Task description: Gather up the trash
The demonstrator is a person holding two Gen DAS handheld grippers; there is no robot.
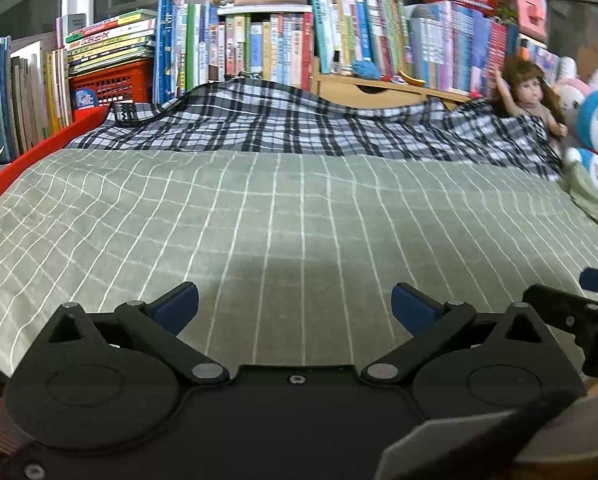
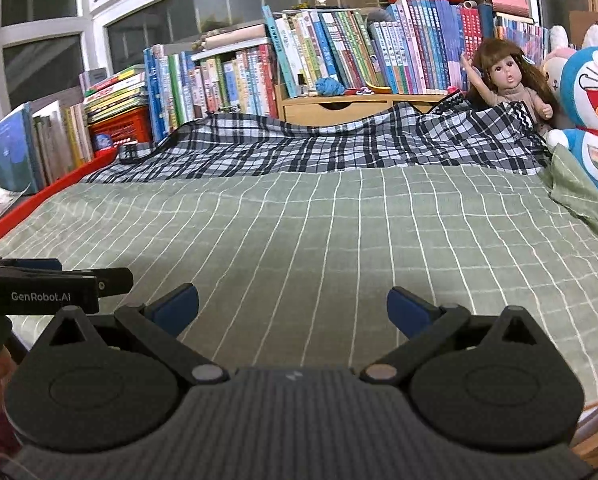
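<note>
My left gripper (image 1: 295,304) stands open over the near part of a bed spread with a green checked sheet (image 1: 283,216), nothing between its blue pads. My right gripper (image 2: 293,306) is open too, its jaws wide apart above the same green checked sheet (image 2: 319,232) and holding nothing. The right gripper's body (image 1: 579,320) shows at the right edge of the left wrist view. The left gripper's body (image 2: 39,290) shows at the left edge of the right wrist view. No trash shows on the sheet in either view.
A black-and-white plaid blanket (image 2: 319,144) lies across the far end of the bed. Behind it stand rows of books (image 2: 339,52) and a red crate (image 2: 119,128). A doll (image 2: 507,80) and a blue plush toy (image 2: 595,108) sit at the far right. A red bed rail (image 2: 39,200) runs along the left.
</note>
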